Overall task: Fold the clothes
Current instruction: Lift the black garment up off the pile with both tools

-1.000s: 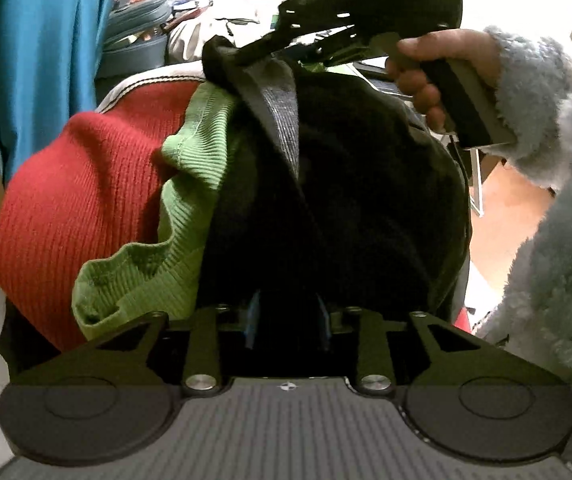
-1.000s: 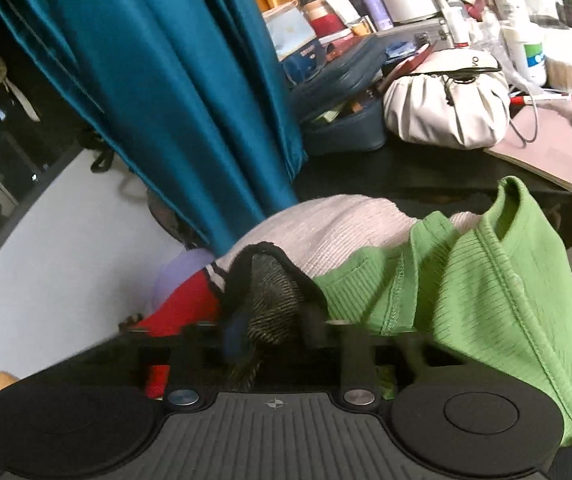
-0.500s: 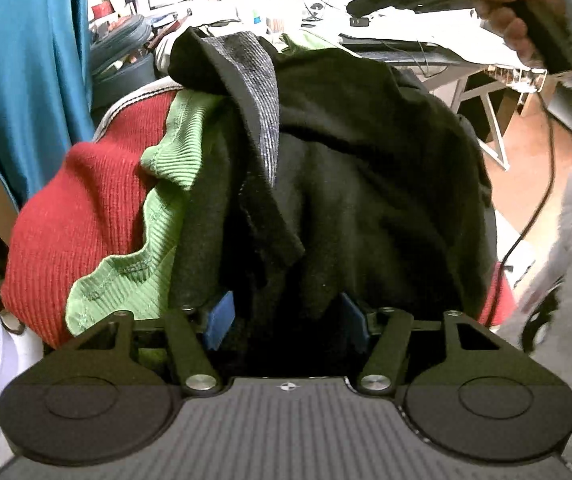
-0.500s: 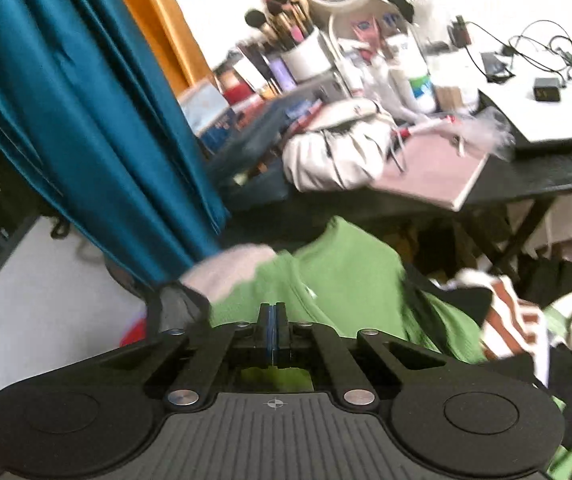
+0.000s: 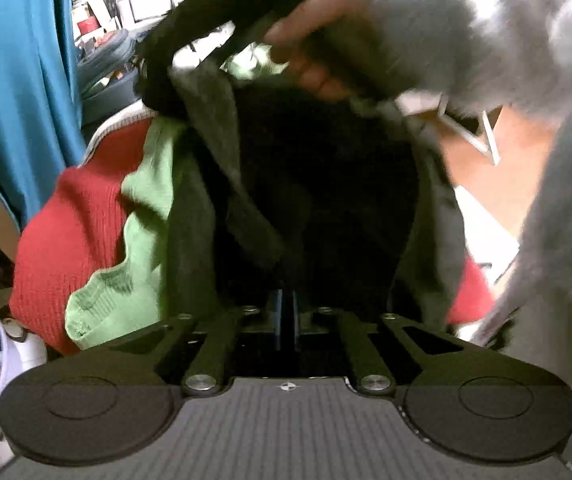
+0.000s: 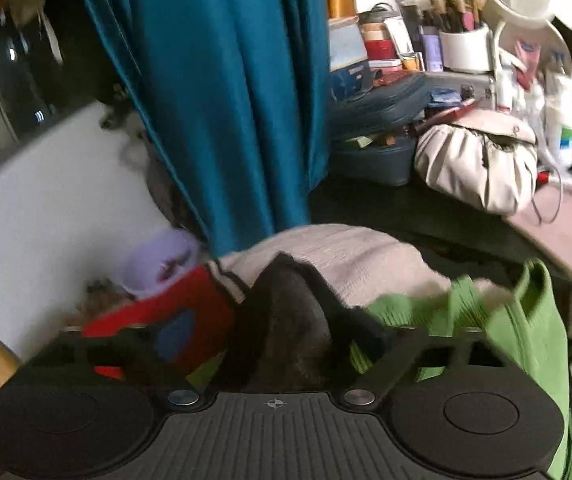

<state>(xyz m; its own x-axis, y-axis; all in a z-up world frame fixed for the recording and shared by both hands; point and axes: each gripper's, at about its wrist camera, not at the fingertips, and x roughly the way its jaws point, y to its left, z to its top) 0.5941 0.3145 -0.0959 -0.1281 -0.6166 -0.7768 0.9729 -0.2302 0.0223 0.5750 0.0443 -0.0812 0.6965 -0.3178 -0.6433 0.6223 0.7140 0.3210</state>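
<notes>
The left gripper (image 5: 286, 312) has its fingers pressed together at the near hem of a black garment (image 5: 326, 184), though the dark cloth there makes it hard to see whether any fabric is caught between them. The garment lies draped over a heap of clothes, with a green ribbed top (image 5: 141, 216) just beside it on the left and a red knit sweater (image 5: 69, 240) beyond that. At the far end of the garment the right gripper (image 5: 157, 76) reaches in from above, blurred, held by the right hand (image 5: 310, 56) in a fluffy grey sleeve (image 5: 526, 92). In the right wrist view a peak of black fabric stands up between that gripper's fingers (image 6: 175, 336), which stand wide apart on either side of it; whether they press on the cloth cannot be told. The green top spreads to the right there, and a pale knit piece (image 6: 338, 256) lies behind the peak. A teal curtain (image 6: 221, 92) hangs behind the heap, and the desk (image 6: 426, 216) carries a cream pouch (image 6: 474, 168) and a white cup of brushes (image 6: 464, 50).
</notes>
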